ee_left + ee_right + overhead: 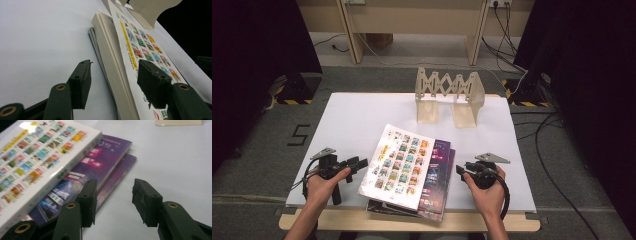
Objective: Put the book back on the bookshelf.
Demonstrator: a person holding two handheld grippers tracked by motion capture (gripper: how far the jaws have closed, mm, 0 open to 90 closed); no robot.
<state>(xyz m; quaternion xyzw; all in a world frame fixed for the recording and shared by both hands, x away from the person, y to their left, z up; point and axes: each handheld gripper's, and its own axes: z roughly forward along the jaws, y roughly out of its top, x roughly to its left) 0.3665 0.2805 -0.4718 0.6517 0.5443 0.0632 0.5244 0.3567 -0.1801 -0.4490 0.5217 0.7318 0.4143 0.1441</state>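
A stack of books lies at the front middle of the white table [357, 115]. On top is a white book [401, 165] [140, 47] [37, 152] with a grid of small colour pictures. Under it lie purple books [438, 175] [102, 157]. My left gripper [357, 166] [116, 82] is open at the stack's left edge. The white book's page edge runs between its jaws, untouched by the pads. My right gripper [460, 170] [117, 202] stands open just right of the purple books, with bare table between its jaws.
A pale wooden expanding book rack [449, 95] [150, 10] stands empty at the back of the table. Cables [542, 130] trail over the floor at the right. A "5" mark [298, 135] is on the floor at the left.
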